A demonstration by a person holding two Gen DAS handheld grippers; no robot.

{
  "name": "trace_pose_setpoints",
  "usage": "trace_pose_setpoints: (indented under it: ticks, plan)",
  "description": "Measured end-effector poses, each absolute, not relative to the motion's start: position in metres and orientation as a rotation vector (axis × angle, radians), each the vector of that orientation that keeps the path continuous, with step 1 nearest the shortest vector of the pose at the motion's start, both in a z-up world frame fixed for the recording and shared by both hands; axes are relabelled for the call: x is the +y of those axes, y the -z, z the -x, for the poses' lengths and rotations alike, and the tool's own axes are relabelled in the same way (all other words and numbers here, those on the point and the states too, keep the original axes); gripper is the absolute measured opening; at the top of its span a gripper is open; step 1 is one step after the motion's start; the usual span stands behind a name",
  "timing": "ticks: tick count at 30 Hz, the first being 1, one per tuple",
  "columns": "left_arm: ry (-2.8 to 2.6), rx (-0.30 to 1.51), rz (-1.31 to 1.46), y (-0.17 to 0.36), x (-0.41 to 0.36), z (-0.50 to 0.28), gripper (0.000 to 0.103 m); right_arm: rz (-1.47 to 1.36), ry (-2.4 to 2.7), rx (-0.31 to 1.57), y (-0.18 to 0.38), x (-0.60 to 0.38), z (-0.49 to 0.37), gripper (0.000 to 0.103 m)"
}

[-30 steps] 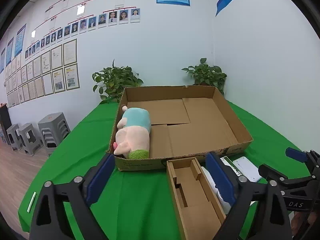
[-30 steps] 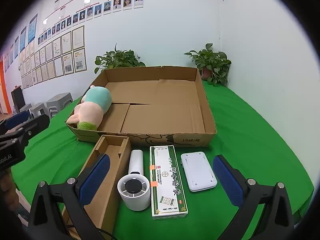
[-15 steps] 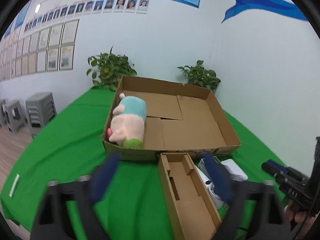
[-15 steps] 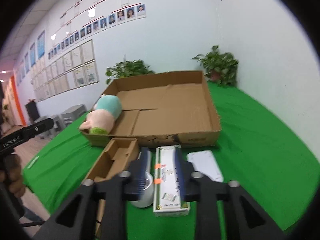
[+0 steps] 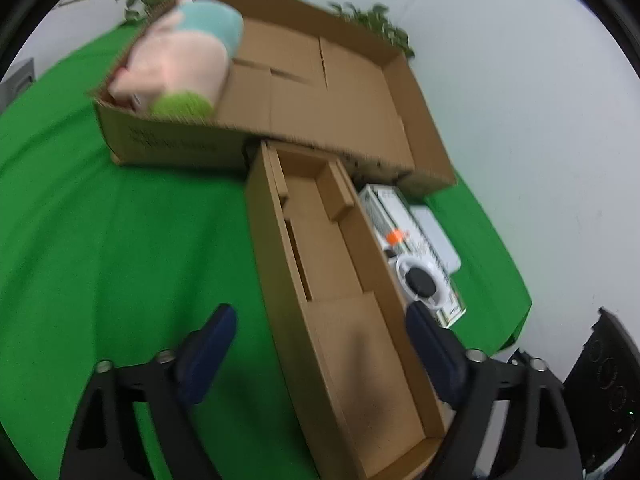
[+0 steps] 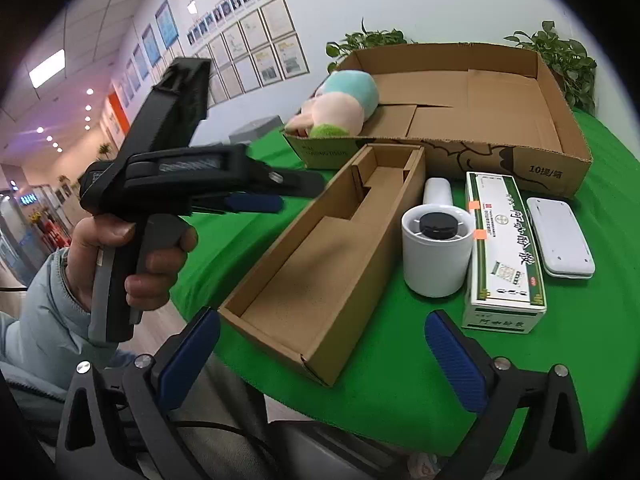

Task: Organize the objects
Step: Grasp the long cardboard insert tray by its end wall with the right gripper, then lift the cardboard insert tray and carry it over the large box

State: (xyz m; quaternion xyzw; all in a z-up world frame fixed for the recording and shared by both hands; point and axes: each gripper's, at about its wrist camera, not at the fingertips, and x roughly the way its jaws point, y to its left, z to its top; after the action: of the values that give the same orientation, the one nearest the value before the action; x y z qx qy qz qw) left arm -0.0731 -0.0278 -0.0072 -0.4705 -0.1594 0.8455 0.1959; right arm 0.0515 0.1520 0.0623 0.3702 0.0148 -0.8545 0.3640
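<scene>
A long narrow cardboard box [image 5: 332, 264] [image 6: 328, 256] lies open-topped on the green cloth, its far end against the large carton [image 5: 172, 140] [image 6: 552, 168]. My left gripper [image 5: 320, 340] straddles the box's near half; its jaws are closing and the pads stand off the walls. In the right wrist view a hand [image 6: 132, 256] holds that left gripper [image 6: 288, 192] over the box's left side. My right gripper [image 6: 320, 344] is opening, with only the box's near corner between its fingers. A pink and teal plush toy [image 5: 180, 64] [image 6: 340, 104] lies in the carton's left end.
Right of the narrow box lie a white hand fan [image 6: 436, 252], a green-and-white medicine box [image 6: 500, 248] and a flat white case [image 6: 560, 236]. The table's front edge [image 6: 360, 404] runs just under my right gripper. Potted plants [image 6: 568, 56] stand behind the carton.
Both grippers tipped downward and dropped toward the table. The left one now straddles the narrow box. The right jaws, nearly together half a second ago, are wide again.
</scene>
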Motion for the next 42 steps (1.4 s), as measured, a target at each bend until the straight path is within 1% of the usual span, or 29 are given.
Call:
trace_pose_setpoints:
  ticks: [1, 2, 3, 4, 5, 6, 7, 8, 9, 10, 11, 12, 13, 16, 19, 22, 24, 25, 26, 29, 30, 31, 35, 36, 37, 38, 42]
  plan:
    - [-2.358, -0.433, 1.346, 0.013, -0.024, 0.075, 0.069, -0.966, 2.208, 0.036, -0.062, 0.149, -0.049, 0.096]
    - [-2.353, -0.419, 1.369, 0.018, -0.02, 0.075, 0.066, -0.979, 2.222, 0.037, -0.061, 0.146, -0.047, 0.088]
    - [-2.353, -0.407, 1.384, 0.023, -0.018, 0.074, 0.061, -0.989, 2.249, 0.052, -0.061, 0.144, -0.045, 0.083]
    - [-2.353, -0.393, 1.391, 0.026, -0.015, 0.072, 0.055, -0.999, 2.295, 0.089, -0.06, 0.141, -0.043, 0.07]
    - [-2.355, -0.381, 1.396, 0.028, -0.013, 0.07, 0.053, -1.008, 2.336, 0.127, -0.059, 0.139, -0.042, 0.058]
    - [-2.358, -0.38, 1.382, 0.029, -0.012, 0.067, 0.052, -1.024, 2.372, 0.162, -0.057, 0.136, -0.04, 0.053]
    - [-2.361, -0.379, 1.37, 0.029, -0.012, 0.064, 0.048, -1.042, 2.387, 0.175, -0.056, 0.134, -0.037, 0.043]
    - [-2.365, -0.381, 1.362, 0.029, -0.012, 0.061, 0.048, -1.063, 2.393, 0.179, -0.053, 0.132, -0.035, 0.034]
    - [-2.379, -0.378, 1.353, 0.029, -0.012, 0.056, 0.045, -1.087, 2.394, 0.183, -0.049, 0.131, -0.033, 0.034]
    - [-2.387, -0.378, 1.346, 0.027, -0.012, 0.054, 0.043, -1.075, 2.408, 0.171, -0.048, 0.132, -0.033, 0.031]
    - [-2.395, -0.38, 1.34, 0.025, -0.012, 0.052, 0.041, -1.074, 2.412, 0.177, -0.048, 0.131, -0.034, 0.022]
    - [-2.401, -0.389, 1.336, 0.025, -0.014, 0.049, 0.038, -1.065, 2.408, 0.185, -0.048, 0.129, -0.035, 0.017]
    - [-2.405, -0.401, 1.335, 0.024, -0.015, 0.047, 0.034, -1.061, 2.407, 0.195, -0.049, 0.126, -0.037, 0.017]
    - [-2.411, -0.426, 1.341, 0.02, -0.018, 0.036, 0.026, -1.069, 2.421, 0.192, -0.048, 0.125, -0.04, 0.016]
    - [-2.393, -0.429, 1.361, 0.015, -0.018, 0.021, 0.025, -1.101, 2.396, 0.156, -0.049, 0.13, -0.046, 0.015]
    - [-2.381, -0.408, 1.376, 0.012, -0.018, 0.013, 0.024, -1.106, 2.378, 0.158, -0.05, 0.133, -0.054, 0.016]
    - [-2.41, -0.397, 1.373, 0.008, -0.019, 0.017, 0.024, -1.107, 2.38, 0.142, -0.05, 0.132, -0.048, 0.021]
    - [-2.43, -0.399, 1.373, 0.007, -0.021, 0.018, 0.024, -1.115, 2.386, 0.136, -0.05, 0.131, -0.042, 0.029]
    - [-2.444, -0.408, 1.374, 0.007, -0.022, 0.023, 0.024, -1.117, 2.389, 0.124, -0.051, 0.13, -0.037, 0.034]
    - [-2.487, -0.406, 1.377, 0.009, -0.023, 0.039, 0.024, -1.095, 2.41, 0.128, -0.052, 0.124, -0.024, 0.034]
    - [-2.487, -0.402, 1.381, 0.012, -0.021, 0.043, 0.024, -1.101, 2.412, 0.136, -0.05, 0.12, -0.02, 0.033]
    - [-2.487, -0.414, 1.369, 0.014, -0.021, 0.044, 0.024, -1.108, 2.41, 0.132, -0.047, 0.119, -0.016, 0.027]
    - [-2.517, -0.393, 1.342, 0.015, -0.018, 0.039, 0.022, -1.067, 2.435, 0.146, -0.045, 0.117, -0.019, 0.025]
    - [-2.526, -0.389, 1.337, 0.015, -0.017, 0.038, 0.02, -1.067, 2.44, 0.136, -0.045, 0.118, -0.019, 0.025]
    - [-2.541, -0.368, 1.33, 0.014, -0.015, 0.036, 0.018, -1.066, 2.443, 0.135, -0.045, 0.118, -0.019, 0.023]
    - [-2.552, -0.349, 1.327, 0.013, -0.014, 0.034, 0.017, -1.065, 2.45, 0.139, -0.045, 0.118, -0.019, 0.015]
    - [-2.57, -0.312, 1.298, 0.007, -0.012, 0.026, 0.016, -1.052, 2.461, 0.1, -0.049, 0.124, -0.021, 0.011]
